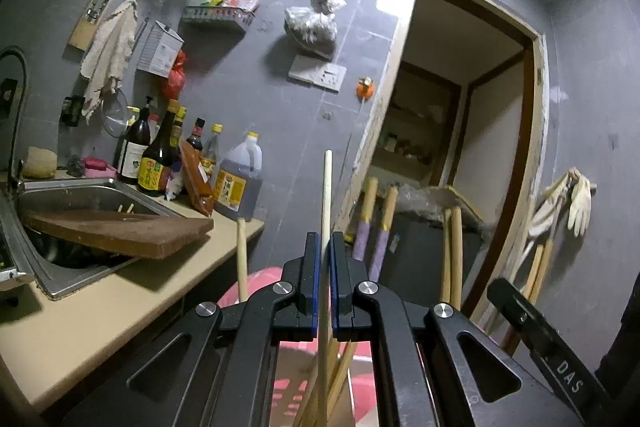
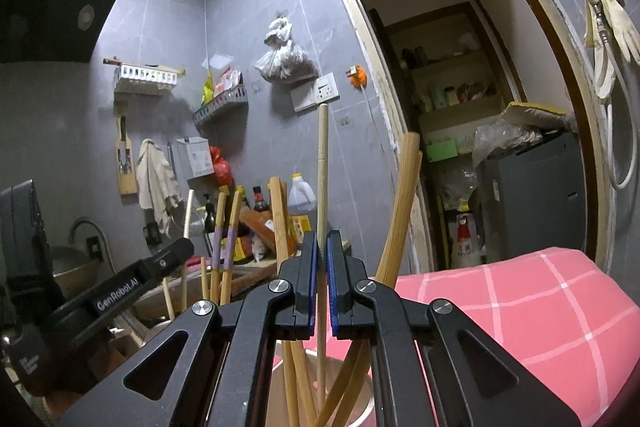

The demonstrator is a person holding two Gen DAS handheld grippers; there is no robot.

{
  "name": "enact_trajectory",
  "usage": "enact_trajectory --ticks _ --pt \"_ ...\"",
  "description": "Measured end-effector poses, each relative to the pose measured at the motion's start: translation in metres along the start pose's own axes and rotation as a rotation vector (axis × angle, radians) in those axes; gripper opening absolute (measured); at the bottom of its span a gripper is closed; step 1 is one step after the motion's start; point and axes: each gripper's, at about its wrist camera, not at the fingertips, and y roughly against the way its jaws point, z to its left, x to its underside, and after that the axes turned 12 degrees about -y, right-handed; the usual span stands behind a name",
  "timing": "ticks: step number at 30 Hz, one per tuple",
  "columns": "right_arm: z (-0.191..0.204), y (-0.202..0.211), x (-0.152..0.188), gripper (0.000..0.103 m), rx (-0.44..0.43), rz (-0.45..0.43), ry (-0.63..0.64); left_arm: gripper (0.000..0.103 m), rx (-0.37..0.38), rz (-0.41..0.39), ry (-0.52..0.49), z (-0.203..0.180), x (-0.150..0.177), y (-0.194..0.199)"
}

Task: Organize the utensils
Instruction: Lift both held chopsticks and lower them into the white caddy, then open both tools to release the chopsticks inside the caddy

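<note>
- Pale wooden chopstick is standing upright between the closed-down pads of the left gripper, its tip rising well above the fingertips and its lower end running down toward a cluster of other sticks below.
- Bamboo-coloured chopstick is being pinched the same way by the right gripper, jaws narrowed right onto the shaft, lower end dropping into a holder whose rim is barely showing at the bottom edge.
- More chopsticks are leaning in that holder: a thick curved pair, a flat pair, and two with purple bands.
- In my judgement, the step in hand is seating each held stick among the others, and it is going best if both are lowered straight along their own length, not tilted, so they are not levering the neighbours out.
- Releasing should be waiting until the lower end is resting on the bottom; the pictures are not showing that depth, so easing down slowly is the safer course.
- Pink checked cloth is lying just beside the holder on the right.
- Further out, sauce bottles are crowding the counter beside the steel sink, with a wooden board lying across it.
</note>
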Motion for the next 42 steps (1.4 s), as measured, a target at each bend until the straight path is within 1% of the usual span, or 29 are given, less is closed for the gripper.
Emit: enact_trajectory --ticks 7,15,21,27,29,30,32,36,38,40,42 --pt "0.0 0.0 0.002 0.003 0.004 0.007 -0.001 0.003 0.011 0.041 -0.009 -0.006 0.014 -0.003" --pt "-0.001 -0.001 0.004 0.004 0.008 0.028 0.0 0.003 0.015 0.066 -0.002 -0.007 0.019 -0.001" --pt "0.001 0.005 0.005 0.006 0.001 0.025 0.006 0.004 0.022 0.067 0.0 -0.008 0.019 0.002" --pt "0.009 0.016 0.002 0.01 -0.007 -0.007 0.022 0.006 0.025 0.054 -0.018 -0.013 0.019 0.013" --pt "0.01 0.02 0.001 0.016 -0.005 -0.019 0.028 0.01 0.028 0.049 -0.021 -0.014 0.019 0.017" --pt "0.011 0.022 0.001 0.021 -0.004 -0.023 0.03 0.011 0.031 0.049 -0.021 -0.015 0.019 0.019" --pt "0.012 0.027 0.0 0.021 0.0 -0.029 0.036 0.015 0.03 0.047 -0.021 -0.015 0.018 0.02" --pt "0.01 0.037 -0.003 0.021 0.021 -0.038 0.04 0.017 0.032 0.045 -0.019 -0.017 0.014 0.028" --pt "0.009 0.042 -0.004 0.022 0.034 -0.041 0.043 0.025 0.034 0.041 -0.022 -0.02 0.013 0.033" --pt "0.008 0.047 -0.005 0.024 0.048 -0.041 0.044 0.028 0.038 0.042 -0.022 -0.022 0.012 0.038" --pt "0.006 0.052 -0.005 0.026 0.061 -0.041 0.045 0.03 0.042 0.045 -0.027 -0.024 0.011 0.041"
